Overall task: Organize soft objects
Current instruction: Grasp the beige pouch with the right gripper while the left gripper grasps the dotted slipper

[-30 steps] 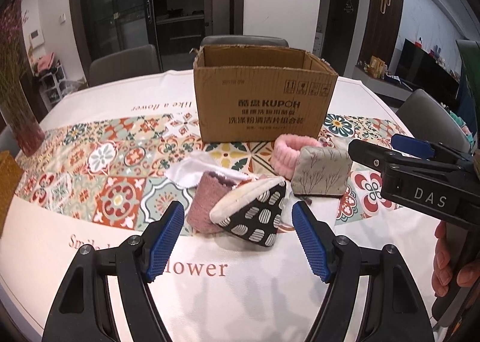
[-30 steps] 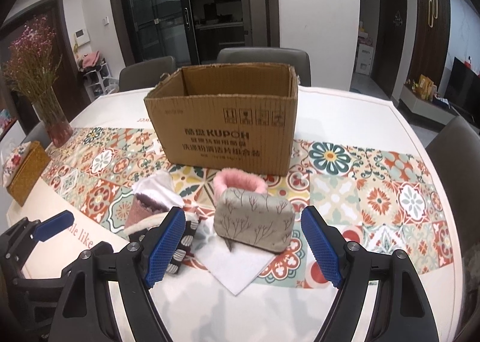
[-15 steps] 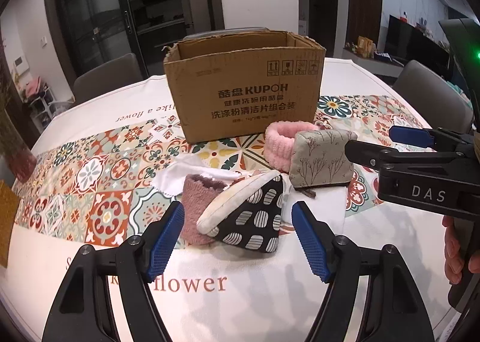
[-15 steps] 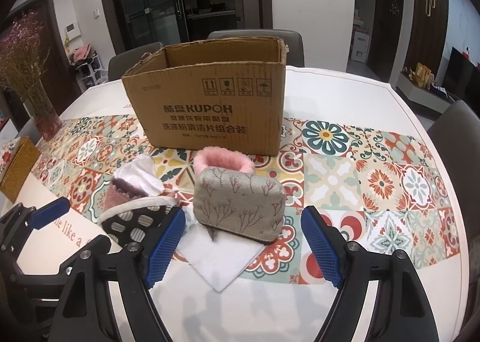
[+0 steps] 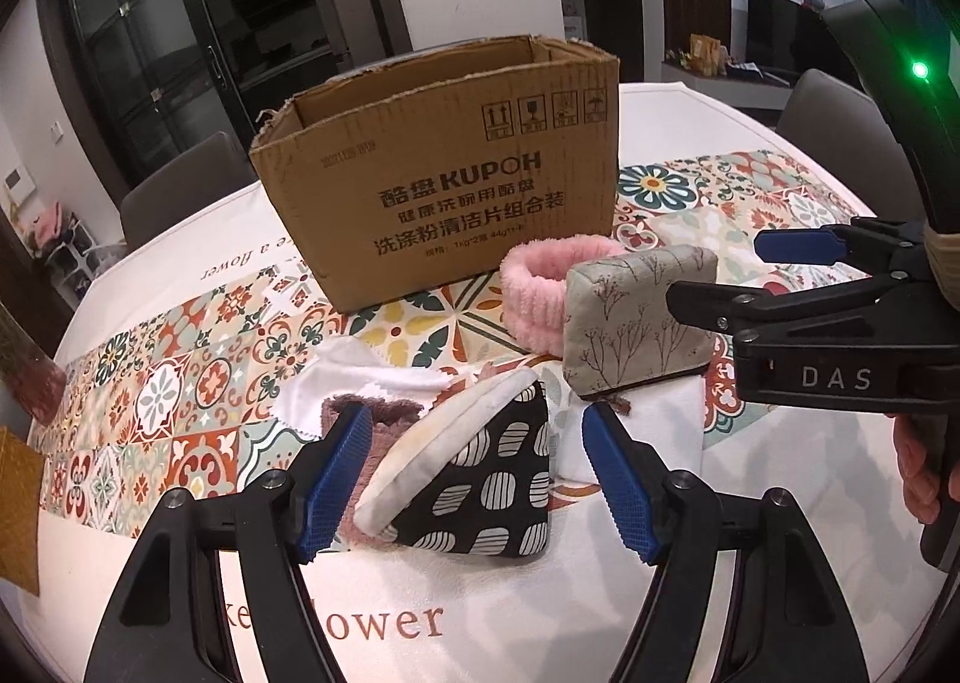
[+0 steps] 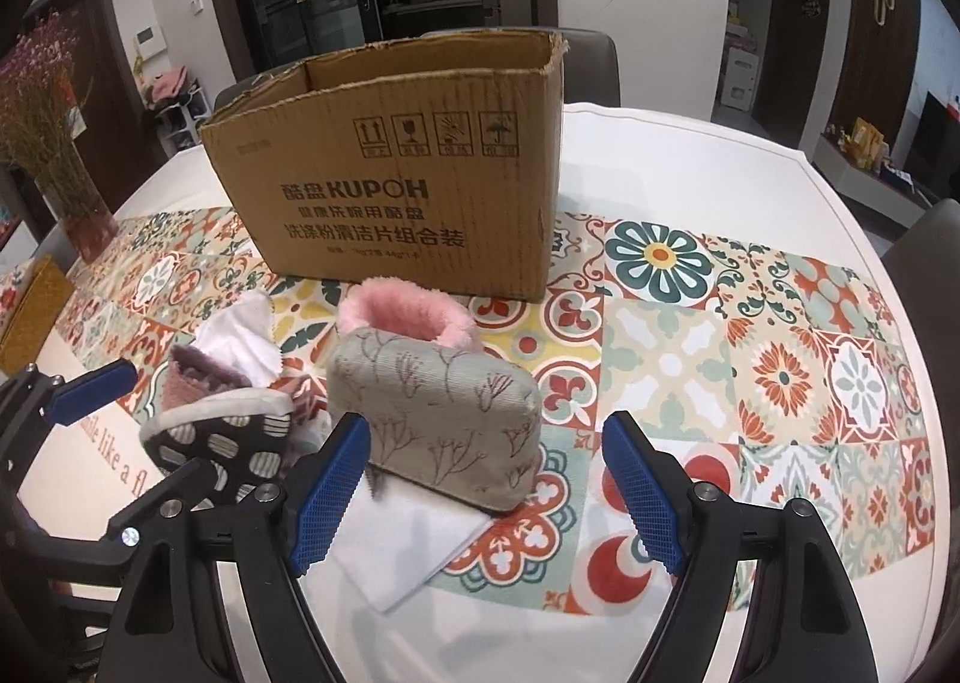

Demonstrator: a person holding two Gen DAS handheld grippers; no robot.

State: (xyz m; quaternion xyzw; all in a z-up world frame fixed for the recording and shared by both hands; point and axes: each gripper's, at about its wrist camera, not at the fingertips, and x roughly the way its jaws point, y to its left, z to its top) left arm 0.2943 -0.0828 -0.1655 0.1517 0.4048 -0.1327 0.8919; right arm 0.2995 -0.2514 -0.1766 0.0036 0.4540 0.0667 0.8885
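Both jaws stand wide and grip nothing. Between the left gripper's [image 5: 474,479] pads sits the spotted pouch [image 5: 480,479], untouched, a mauve cloth [image 5: 366,413] against the left pad. Between the right gripper's [image 6: 486,485] pads sits the grey pouch [image 6: 444,419] on a white cloth [image 6: 408,551]. Beyond lie a pink band [image 6: 408,317] and the open box [image 6: 396,173], nothing barring either.

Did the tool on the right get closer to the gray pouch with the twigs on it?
Yes. The right tool has come forward and down: against the cardboard box, the gray pouch now sits between its open tips.
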